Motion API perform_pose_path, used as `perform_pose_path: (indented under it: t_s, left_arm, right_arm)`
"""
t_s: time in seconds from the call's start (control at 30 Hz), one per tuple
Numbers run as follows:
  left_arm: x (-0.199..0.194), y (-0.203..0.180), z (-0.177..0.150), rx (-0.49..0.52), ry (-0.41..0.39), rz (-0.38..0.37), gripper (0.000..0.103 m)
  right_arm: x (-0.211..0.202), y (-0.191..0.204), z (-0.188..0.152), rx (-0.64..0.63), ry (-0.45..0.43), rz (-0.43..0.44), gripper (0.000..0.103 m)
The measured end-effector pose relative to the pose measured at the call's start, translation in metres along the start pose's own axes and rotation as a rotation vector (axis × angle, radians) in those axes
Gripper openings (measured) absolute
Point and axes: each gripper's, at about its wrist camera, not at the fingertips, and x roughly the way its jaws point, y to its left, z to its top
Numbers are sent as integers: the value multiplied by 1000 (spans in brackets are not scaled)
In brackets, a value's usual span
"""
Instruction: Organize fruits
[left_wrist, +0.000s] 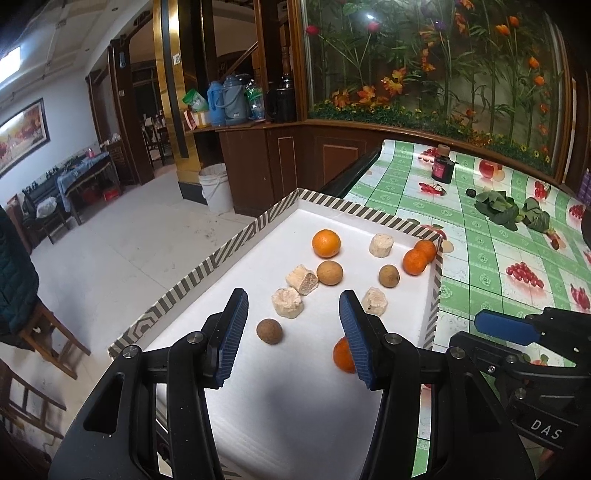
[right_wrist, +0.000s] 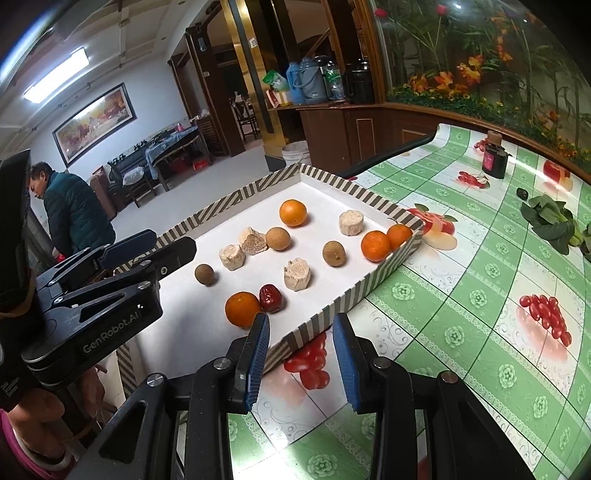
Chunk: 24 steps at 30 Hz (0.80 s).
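in the striped tray (right_wrist: 373, 284) on the tabletop (right_wrist: 480, 295) lie four oranges (right_wrist: 293, 212), three brown fruits (right_wrist: 278, 238), four pale cakes (right_wrist: 297, 274) and one red date (right_wrist: 270, 298). left claw (left_wrist: 293, 332) hangs partly open over the tray, holding nothing; right claw (right_wrist: 301, 354) stands narrower at its near rim, holding nothing.

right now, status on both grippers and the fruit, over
Left gripper open over the tray, nothing held. Right gripper open, empty, above the tray's near rim. Oranges, brown fruits, one red date scattered loose. Nothing in the way.
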Motion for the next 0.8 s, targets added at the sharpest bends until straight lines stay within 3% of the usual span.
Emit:
perform_pose_path:
  t_s: [0.8]
  left_arm:
    - [-3,-9,-4,6,-8,-9,52]
  right_arm:
    - [0,-3,-5,14,7,8,34]
